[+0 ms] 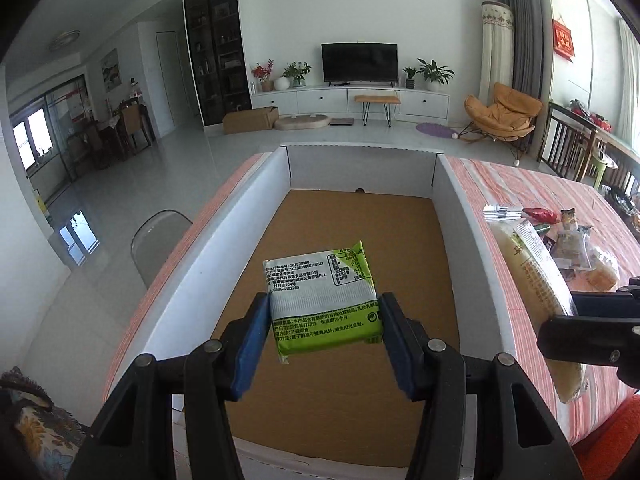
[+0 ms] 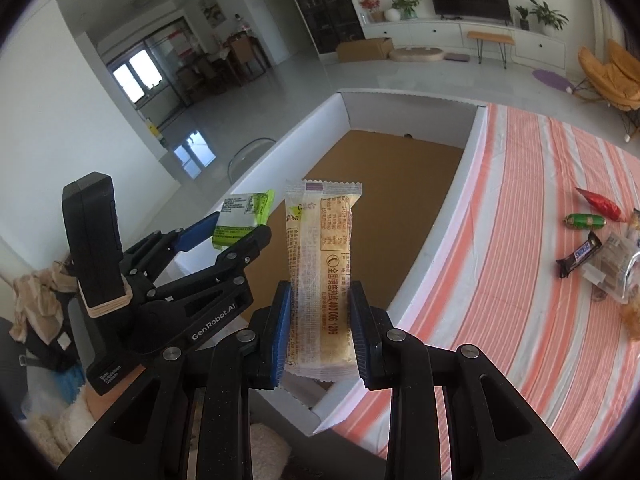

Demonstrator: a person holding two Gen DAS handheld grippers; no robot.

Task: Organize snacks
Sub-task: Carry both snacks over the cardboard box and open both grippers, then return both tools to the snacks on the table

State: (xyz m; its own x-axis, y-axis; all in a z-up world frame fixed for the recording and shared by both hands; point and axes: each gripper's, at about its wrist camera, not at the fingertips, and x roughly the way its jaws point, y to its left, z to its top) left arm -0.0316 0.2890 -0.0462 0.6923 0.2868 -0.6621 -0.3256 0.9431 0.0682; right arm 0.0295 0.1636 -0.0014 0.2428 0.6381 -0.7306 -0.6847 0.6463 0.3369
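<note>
black arms of the left gripper [image 1: 324, 332] fill the bottom of the left wrist view, and its blue pads [image 1: 250, 344] are clamped on the two sides of a green and white snack packet [image 1: 320, 300], held flat with its printed back facing up in the centre of the frame. under the packet lies the brown floor of a white-walled cardboard box [image 1: 192, 264], which runs from the lower middle up to mid frame. at the right edge of that view the right gripper pokes in, gripping a long pale cake bar.

in the right wrist view the right gripper [image 2: 320, 336] sits at the bottom centre, its pads pressed against both long sides of the pale cake bar [image 2: 320, 276], which stands upright in its clear wrapper in the middle of the frame, just over the box's near right wall. the left gripper shows at centre left with the green packet.

to the right of the box a table with an orange and white striped cloth [image 2: 520, 200] carries a loose group of snacks [image 2: 592, 248] at the right edge, well apart from both grippers. beyond, at the top of the frame, a dark television [image 1: 360, 62] stands on a white cabinet.
</note>
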